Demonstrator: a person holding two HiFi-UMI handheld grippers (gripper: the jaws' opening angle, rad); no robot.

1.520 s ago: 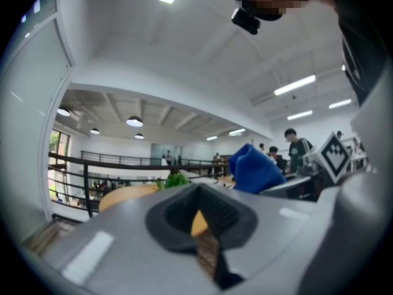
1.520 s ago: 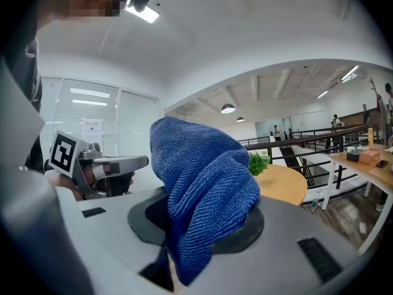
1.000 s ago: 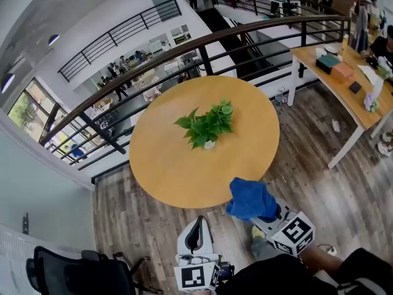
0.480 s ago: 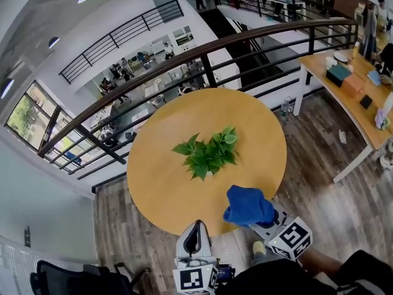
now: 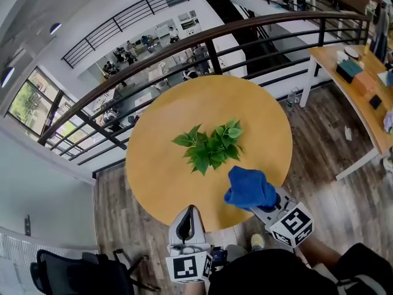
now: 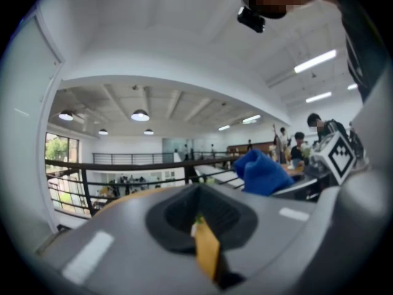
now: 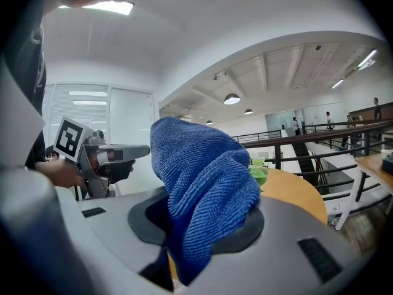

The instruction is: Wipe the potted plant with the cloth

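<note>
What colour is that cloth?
The cloth is blue; the right gripper view shows it best.

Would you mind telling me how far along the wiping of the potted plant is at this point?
Done: the blue cloth is picked up, clamped in the right gripper. In hand: that gripper holds it over the round table's near edge, pointed at the potted plant; the left gripper is shut and empty beside it. Left: the cloth shows no contact with the leaves, so all the wiping remains.

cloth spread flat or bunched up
Bunched up: the cloth rises as a crumpled, folded-over mound pinched in the right gripper, with no part of it laid out flat.
</note>
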